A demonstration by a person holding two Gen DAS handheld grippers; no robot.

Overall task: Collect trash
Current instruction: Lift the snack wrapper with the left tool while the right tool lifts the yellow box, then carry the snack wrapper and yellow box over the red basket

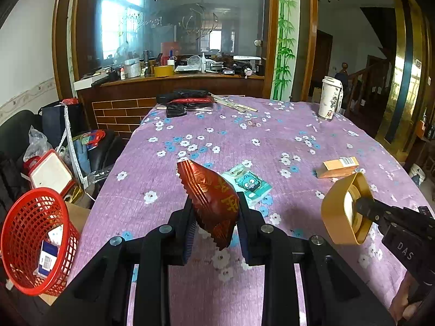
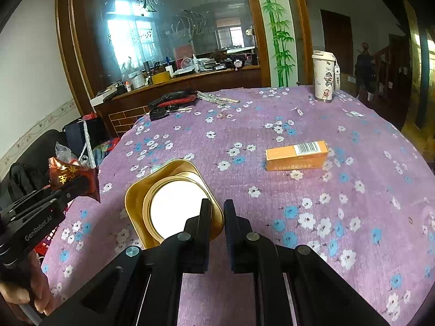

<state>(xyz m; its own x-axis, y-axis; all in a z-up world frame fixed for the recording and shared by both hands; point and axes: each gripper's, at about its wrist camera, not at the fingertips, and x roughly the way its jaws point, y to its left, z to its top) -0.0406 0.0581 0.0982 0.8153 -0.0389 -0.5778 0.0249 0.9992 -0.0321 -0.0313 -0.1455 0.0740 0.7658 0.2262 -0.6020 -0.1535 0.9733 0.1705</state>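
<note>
The left hand-held gripper [image 1: 214, 217] pinched a red snack wrapper [image 1: 210, 201] between its pads, lifted above the desk [image 1: 272, 141] with its purple flowered cloth. The right hand-held gripper [image 2: 217, 217] was pressed together on the rim of a gold tray [image 2: 168, 201], also held off the cloth. From the left wrist camera, a red basket [image 1: 35, 239] stood off the desk at eight o'clock, a teal packet [image 1: 248, 183] lay just behind the wrapper, and an orange box [image 1: 337, 167] sat at two o'clock.
</note>
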